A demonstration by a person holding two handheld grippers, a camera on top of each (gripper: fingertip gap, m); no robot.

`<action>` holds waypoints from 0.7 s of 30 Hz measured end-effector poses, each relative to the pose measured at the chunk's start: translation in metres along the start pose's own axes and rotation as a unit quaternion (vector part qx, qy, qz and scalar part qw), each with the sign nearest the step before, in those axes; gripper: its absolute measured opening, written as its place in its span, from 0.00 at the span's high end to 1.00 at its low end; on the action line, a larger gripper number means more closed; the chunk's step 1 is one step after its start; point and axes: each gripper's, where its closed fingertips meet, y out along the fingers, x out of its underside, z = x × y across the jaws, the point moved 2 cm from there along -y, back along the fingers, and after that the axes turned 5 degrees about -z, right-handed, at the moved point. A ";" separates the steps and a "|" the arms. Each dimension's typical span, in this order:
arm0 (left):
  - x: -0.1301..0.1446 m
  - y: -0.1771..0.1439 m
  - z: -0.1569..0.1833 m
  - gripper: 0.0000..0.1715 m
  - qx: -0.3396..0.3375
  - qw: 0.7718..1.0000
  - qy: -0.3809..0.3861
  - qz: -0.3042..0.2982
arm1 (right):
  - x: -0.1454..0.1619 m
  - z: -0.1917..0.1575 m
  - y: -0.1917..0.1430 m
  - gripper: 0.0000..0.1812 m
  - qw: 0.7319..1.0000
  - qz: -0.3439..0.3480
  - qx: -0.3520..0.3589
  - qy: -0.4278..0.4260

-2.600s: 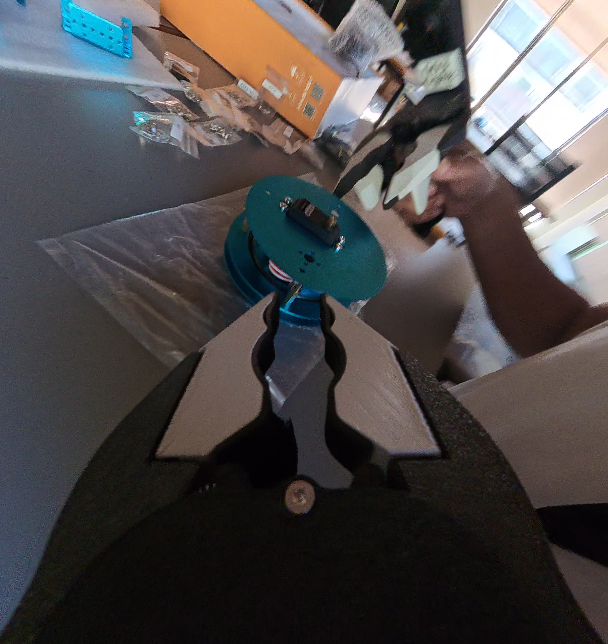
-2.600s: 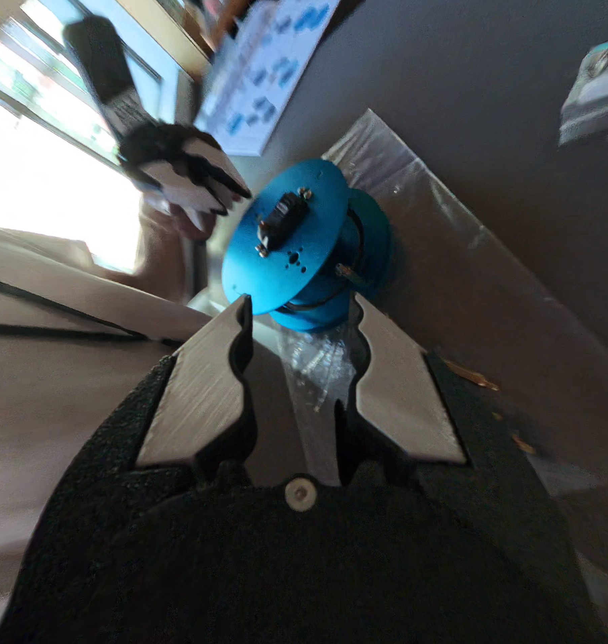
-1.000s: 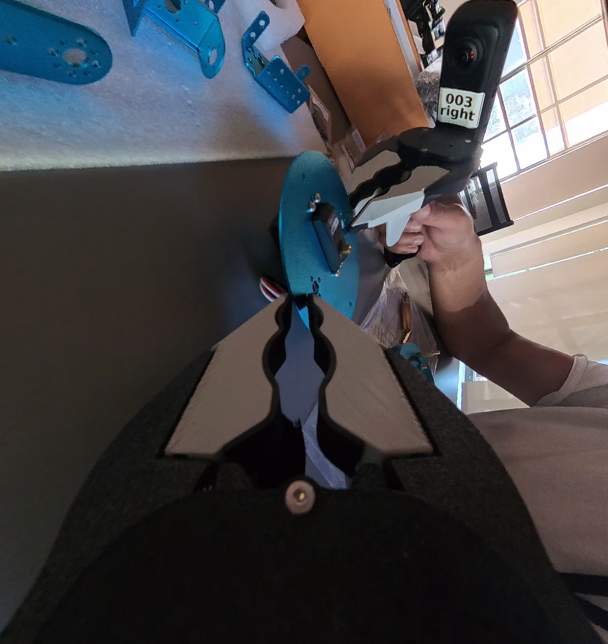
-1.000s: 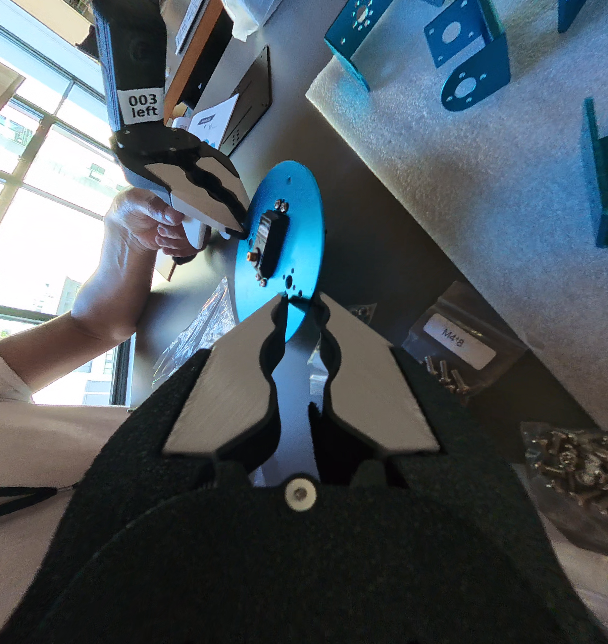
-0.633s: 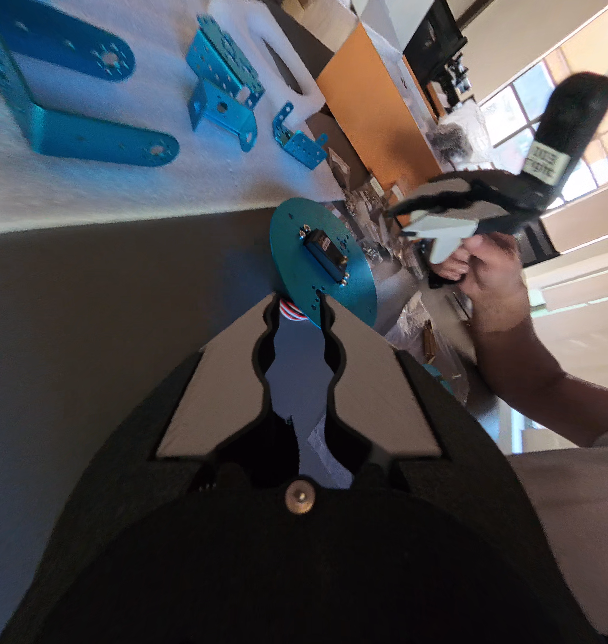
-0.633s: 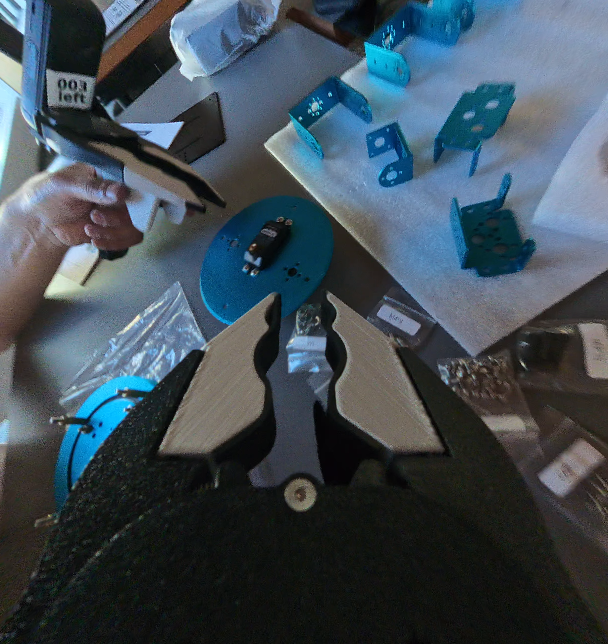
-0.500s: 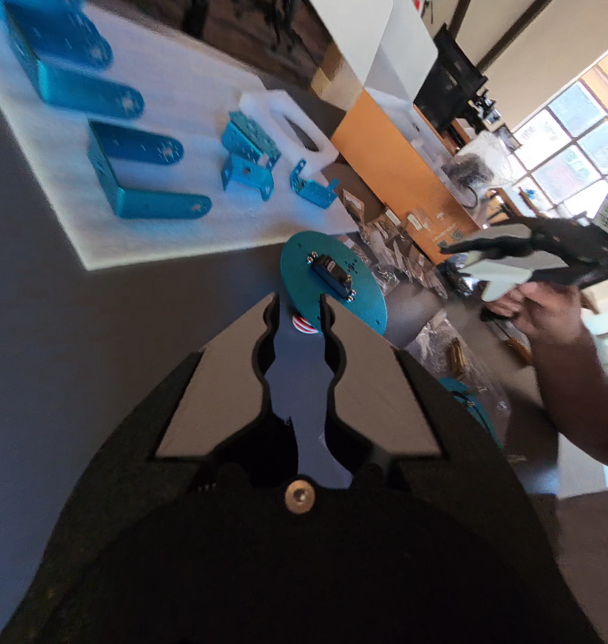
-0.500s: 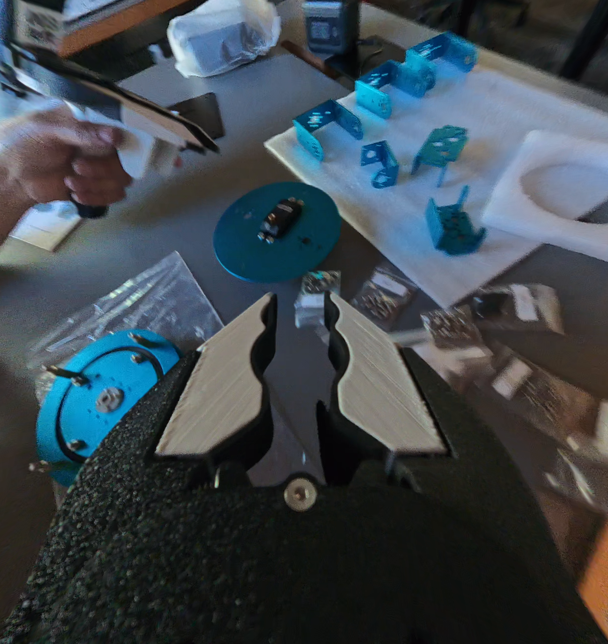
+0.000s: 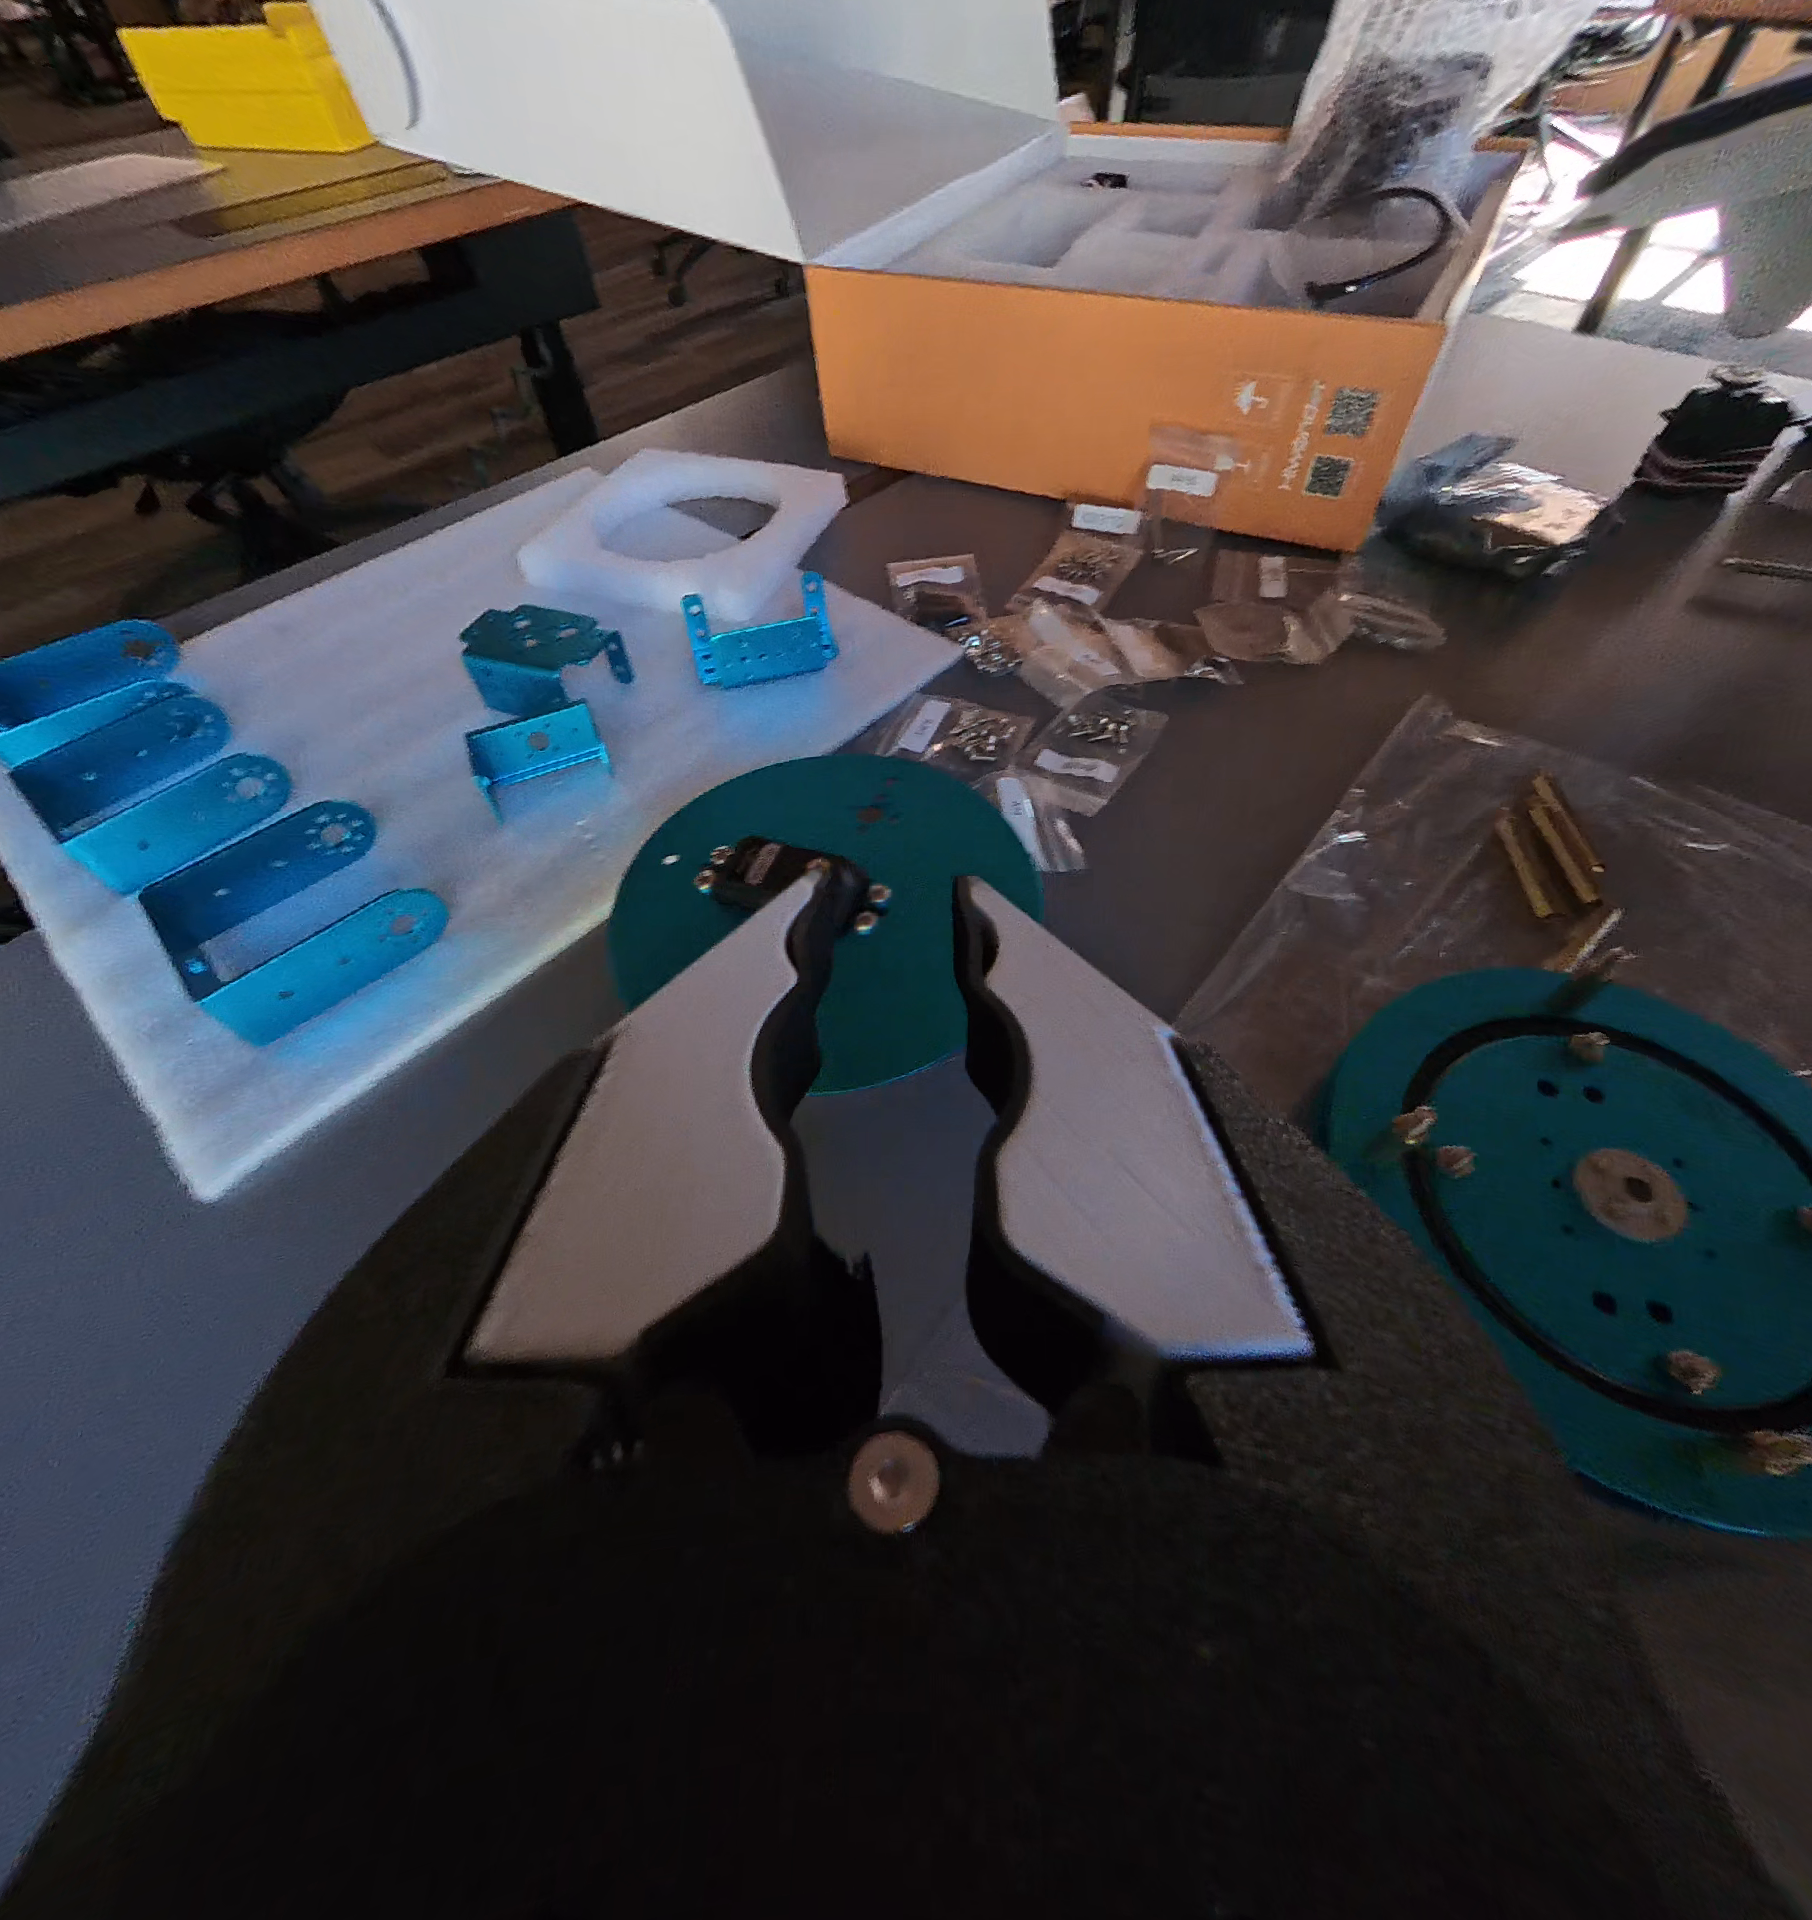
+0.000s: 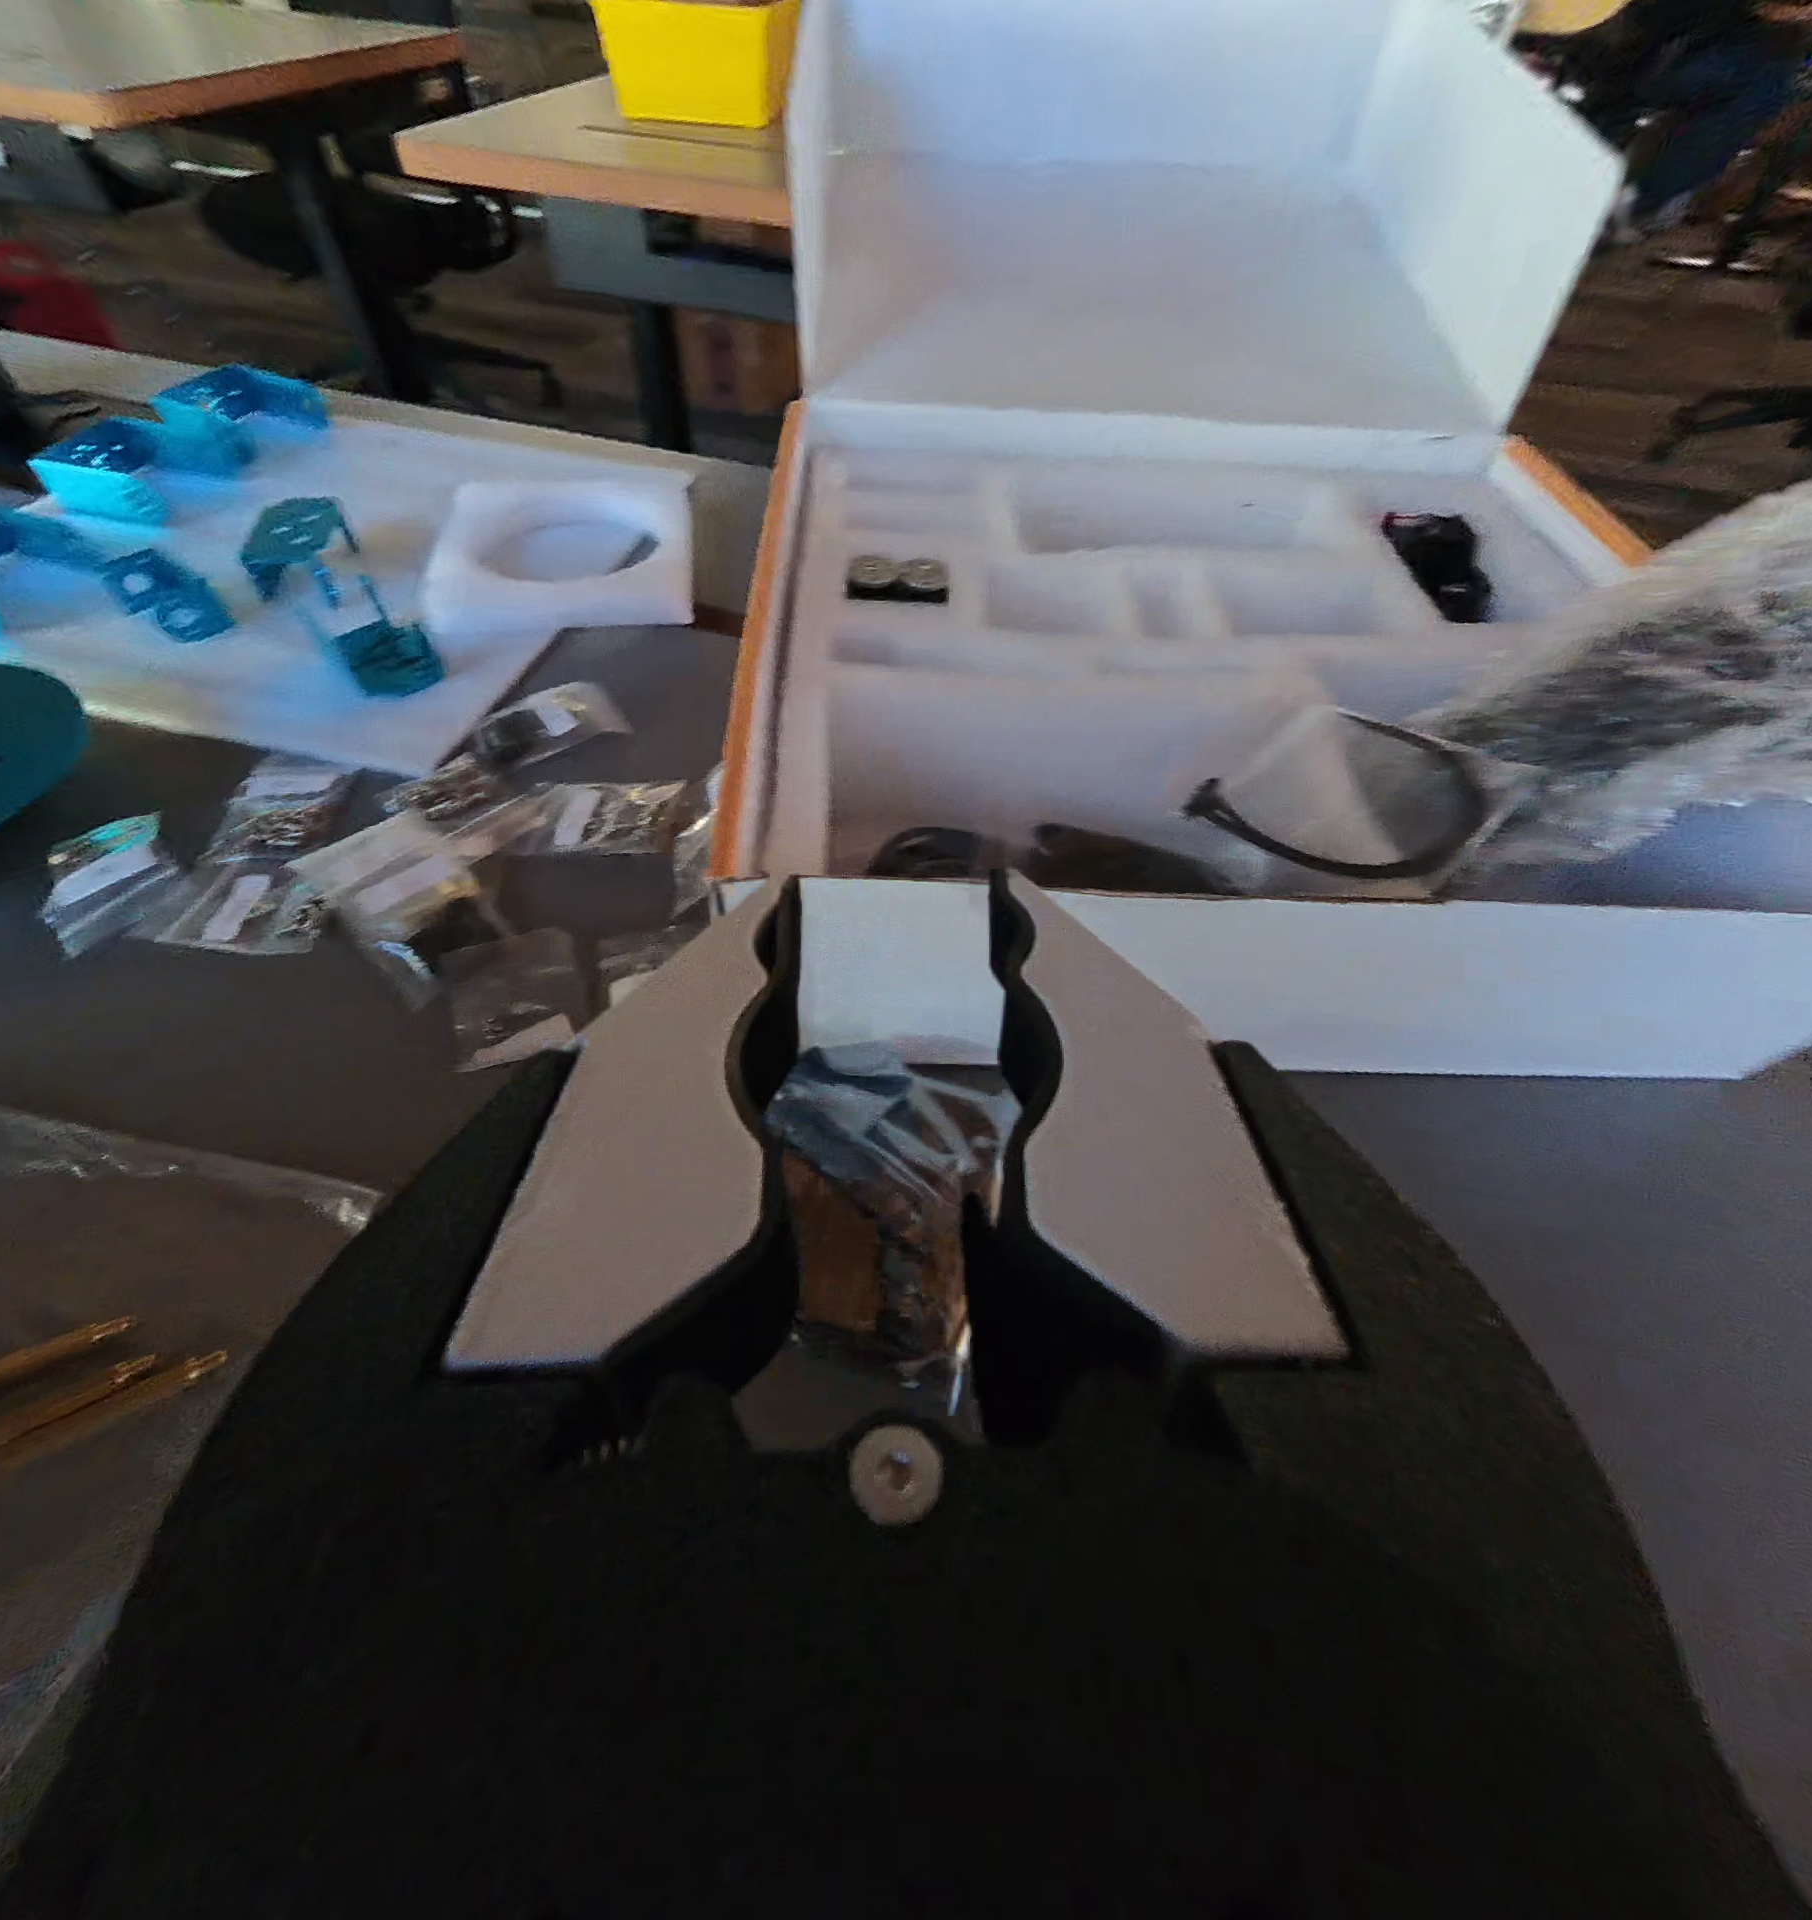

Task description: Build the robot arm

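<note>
1. a second ago both grippers pinched the rim of the teal disc [image 9: 912, 821] and held it upright in the air. it now lies flat on the grey table [image 9: 154, 1351], just right of the white foam sheet [image 9: 362, 727], with its black servo [image 9: 767, 868] facing up.
2. the left gripper [image 9: 894, 883] has let go. its jaws stand apart and empty, hovering over the near half of the disc. whether a fingertip touches the servo cannot be told.
3. the right gripper [image 10: 891, 883] has swung away to the right and faces the open orange box [image 10: 756, 644]. its jaws are also spread and hold nothing. a small clear bag of dark parts [image 10: 881, 1195] lies on the table beneath them, and the disc sits at the far left edge of its view.
4. discs: two. the second disc [image 9: 1608, 1247], with a black ring and short brass posts, has stayed on the clear plastic sheet [image 9: 1401, 831] at the near right.
5. loose brass standoffs [image 10: 71, 1371]: three show in the right wrist view.
6. small blue brackets [image 9: 538, 758]: three. the large blue brackets [image 9: 206, 821] overlap at the far left, so their number is uncertain.
7. one foam ring [image 9: 684, 520], and many screw bags [image 9: 1068, 665], too blurred to count.
</note>
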 end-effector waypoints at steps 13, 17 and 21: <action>-0.003 0.006 0.009 0.87 0.024 0.999 -0.039 0.008 | 0.002 -0.002 -0.005 0.80 1.000 -0.013 0.000 0.002; -0.005 0.003 0.006 0.87 0.019 0.999 -0.041 0.011 | 0.004 -0.004 -0.004 0.81 1.000 -0.018 0.004 -0.011; -0.010 -0.004 0.004 0.87 0.002 0.999 -0.032 0.018 | 0.005 -0.008 -0.002 0.81 1.000 -0.020 -0.008 -0.009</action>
